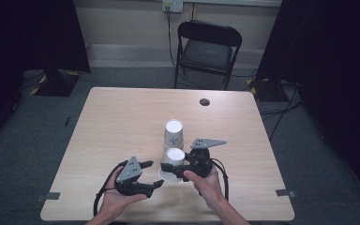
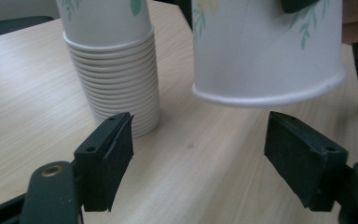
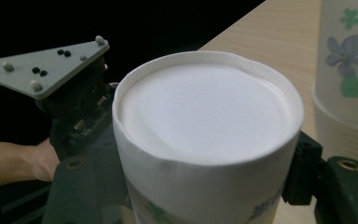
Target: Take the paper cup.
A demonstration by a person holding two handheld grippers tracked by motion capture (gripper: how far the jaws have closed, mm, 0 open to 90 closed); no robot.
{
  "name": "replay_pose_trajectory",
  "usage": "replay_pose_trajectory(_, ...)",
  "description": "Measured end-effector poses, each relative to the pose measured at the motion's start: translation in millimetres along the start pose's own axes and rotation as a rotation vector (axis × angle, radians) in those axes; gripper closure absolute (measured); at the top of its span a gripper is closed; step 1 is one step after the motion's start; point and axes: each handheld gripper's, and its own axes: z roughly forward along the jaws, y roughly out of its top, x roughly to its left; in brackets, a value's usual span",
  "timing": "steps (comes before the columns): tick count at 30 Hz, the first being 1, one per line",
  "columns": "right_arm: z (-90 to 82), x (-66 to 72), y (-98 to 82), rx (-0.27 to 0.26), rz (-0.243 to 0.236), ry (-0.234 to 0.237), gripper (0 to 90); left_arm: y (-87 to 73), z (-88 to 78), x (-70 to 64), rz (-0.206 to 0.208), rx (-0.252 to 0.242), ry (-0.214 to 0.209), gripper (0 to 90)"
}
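The right gripper (image 1: 180, 169) pinches an upturned paper cup (image 1: 173, 164) by its sides, the rim tilted and partly clear of the table (image 1: 117, 117). This cup sits just in front of the stack of paper cups (image 1: 173, 133), on the person's side. The left gripper (image 1: 153, 174), jaws spread and empty, is close beside the held cup, facing it.

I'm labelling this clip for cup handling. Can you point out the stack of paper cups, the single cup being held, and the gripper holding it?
stack of paper cups (image 1: 173, 133), high view, upper side wall.
single paper cup (image 3: 205, 112), right gripper view, upturned white base.
right gripper (image 1: 183, 165), high view, at its jaws on the cup.
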Motion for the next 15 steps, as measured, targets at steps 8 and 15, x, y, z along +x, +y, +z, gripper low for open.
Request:
replay_pose_trajectory(8, 10.2, 4.9, -4.4, 0.003, 0.079, 0.079, 33.5, 0.4, -4.3, -6.1, 0.047, -0.083, 0.042, 41.1)
replay_pose_trajectory(15, 11.4, 0.9, -5.5, -0.054, 0.213, 0.139, 33.7, 0.3, -2.0, -14.7, 0.1, -0.141, 0.044, 57.9)
